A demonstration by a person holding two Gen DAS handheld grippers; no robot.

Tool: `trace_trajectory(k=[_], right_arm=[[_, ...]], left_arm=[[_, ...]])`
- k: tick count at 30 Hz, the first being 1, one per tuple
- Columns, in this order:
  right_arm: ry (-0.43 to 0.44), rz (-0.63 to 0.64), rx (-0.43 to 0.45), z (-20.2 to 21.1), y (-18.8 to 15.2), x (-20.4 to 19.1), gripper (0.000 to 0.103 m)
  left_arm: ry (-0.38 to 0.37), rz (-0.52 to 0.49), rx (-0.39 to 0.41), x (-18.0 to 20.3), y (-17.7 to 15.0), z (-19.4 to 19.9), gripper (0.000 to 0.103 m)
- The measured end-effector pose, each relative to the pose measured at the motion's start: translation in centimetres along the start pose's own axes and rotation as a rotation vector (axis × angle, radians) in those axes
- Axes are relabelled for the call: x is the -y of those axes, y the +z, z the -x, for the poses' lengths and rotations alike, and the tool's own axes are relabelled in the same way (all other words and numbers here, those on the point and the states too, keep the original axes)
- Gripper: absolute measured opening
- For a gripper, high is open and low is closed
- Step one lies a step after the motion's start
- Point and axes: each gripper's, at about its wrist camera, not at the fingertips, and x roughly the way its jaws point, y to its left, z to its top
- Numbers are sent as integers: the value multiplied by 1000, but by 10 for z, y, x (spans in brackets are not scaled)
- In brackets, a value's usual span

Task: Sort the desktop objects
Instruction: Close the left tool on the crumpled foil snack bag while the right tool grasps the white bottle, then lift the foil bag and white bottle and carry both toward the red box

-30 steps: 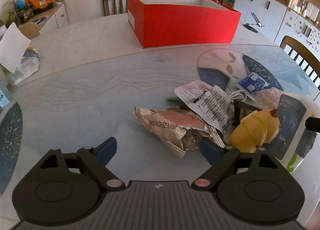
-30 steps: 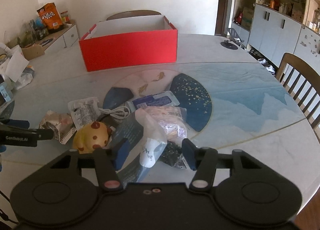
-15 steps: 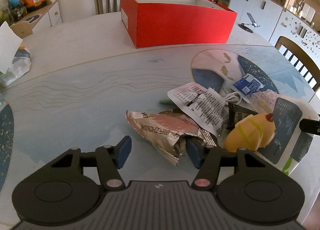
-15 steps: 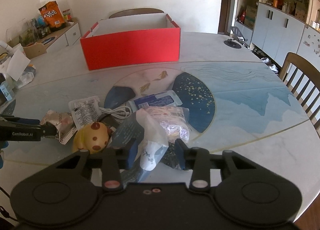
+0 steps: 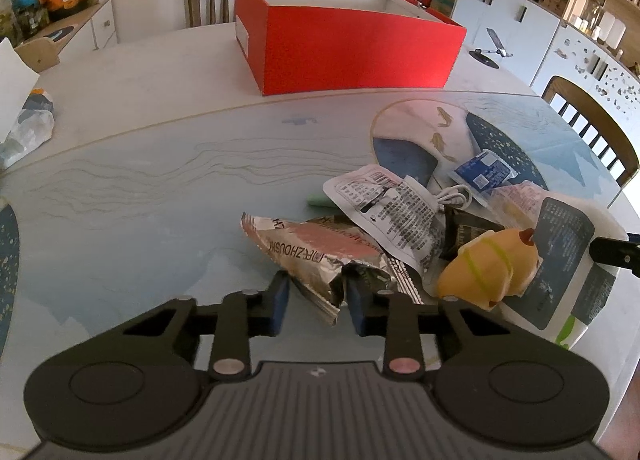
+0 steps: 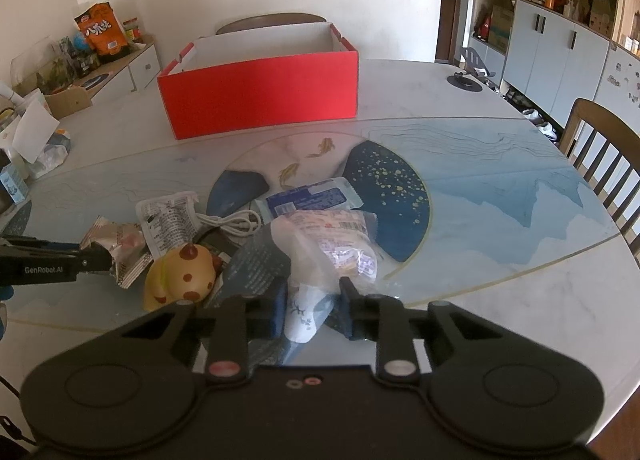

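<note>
Item 1, left gripper (image 5: pixel 316 302): I have just been closing its jaws on the near end of the crumpled foil snack wrapper (image 5: pixel 320 256). The pads look to pinch only the torn, creased edge. Risk: the foil tears or slides out on the lift, since so little of it is caught.

Item 2, right gripper (image 6: pixel 313 310): its jaws have just been closing too, and now clamp the white neck of the clear plastic bag of snacks (image 6: pixel 332 248). Risk: the slack film stretches, and the contents swing or drag.

Item 3, the heap: the printed white sachet (image 5: pixel 394 204) lies over the far end of the wrapper, the white cable (image 6: pixel 232 222) beside it, the yellow spotted toy (image 6: pixel 182 276) between my two grippers. Risk: lifting either catch pulls neighbours along or rolls the toy off the table (image 5: pixel 140 188).

Item 4, red box (image 6: pixel 260 96): open, far across the table, well apart from the heap. I judge it the destination; a long carry gives a weak grip time to fail.
</note>
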Motion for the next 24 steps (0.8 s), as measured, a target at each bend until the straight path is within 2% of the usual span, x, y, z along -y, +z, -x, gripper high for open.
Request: trace_trajectory(k=[7, 24], right_arm=[[7, -2, 5, 2, 0, 2, 23], [32, -51, 63, 19, 12, 12, 17]], left_arm=[[-6, 16, 3, -1, -1, 4, 20], [-17, 79, 46, -5, -2, 27, 16]])
